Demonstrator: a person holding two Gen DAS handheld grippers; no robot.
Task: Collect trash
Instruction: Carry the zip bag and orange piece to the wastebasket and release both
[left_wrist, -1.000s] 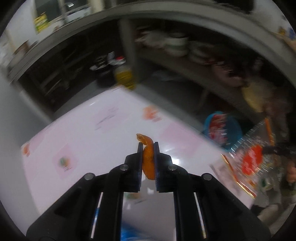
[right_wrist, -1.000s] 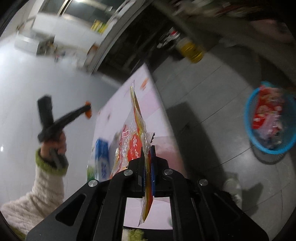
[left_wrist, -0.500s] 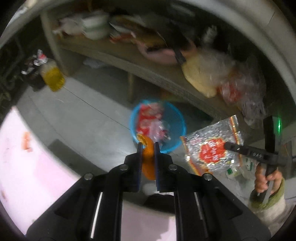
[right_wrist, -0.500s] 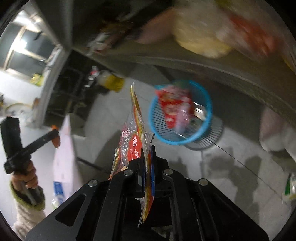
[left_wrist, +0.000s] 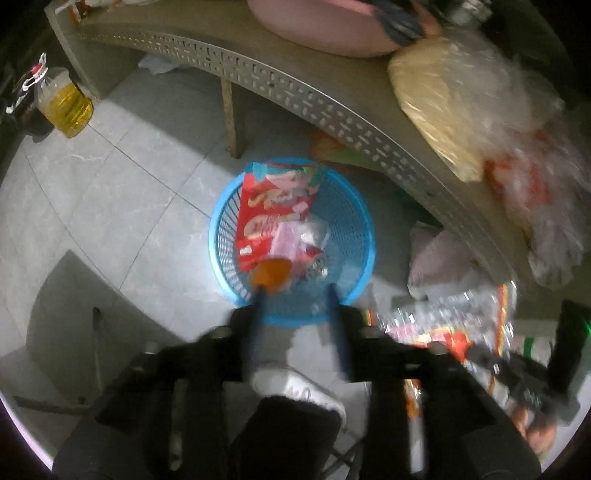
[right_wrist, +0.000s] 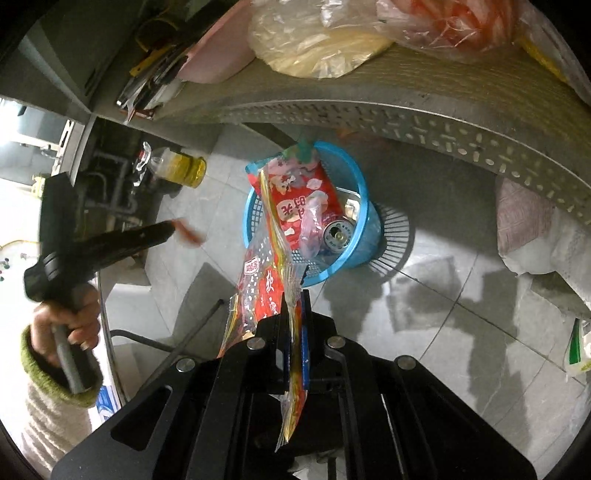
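A blue plastic basket (left_wrist: 218, 229) stands on the tiled floor with a red snack bag (left_wrist: 273, 218) and a can (right_wrist: 338, 234) inside. My left gripper (left_wrist: 297, 295) points down over its near rim and its jaws are opening. An orange scrap (left_wrist: 271, 275) sits at the left fingertip, and the right pad stands clear of it. My right gripper (right_wrist: 294, 299) is shut on a clear and red plastic snack bag (right_wrist: 262, 284), held upright short of the basket (right_wrist: 364, 206). The right wrist view shows the left gripper (right_wrist: 162, 230) with the orange scrap (right_wrist: 188, 234) at its tip.
A perforated metal shelf (left_wrist: 295, 88) overhangs the basket and carries a pink basin (left_wrist: 317, 29) and plastic bags (left_wrist: 461, 103). A bottle of yellow oil (left_wrist: 66, 107) stands on the floor at the left. The person's shoe (left_wrist: 295, 387) is below my left gripper. White sacks (right_wrist: 546, 258) lie at the right.
Both grippers swung from above the pink table down to the blue basket on the floor. The left jaws, shut on the orange scrap before, have parted. The right gripper still holds the bag.
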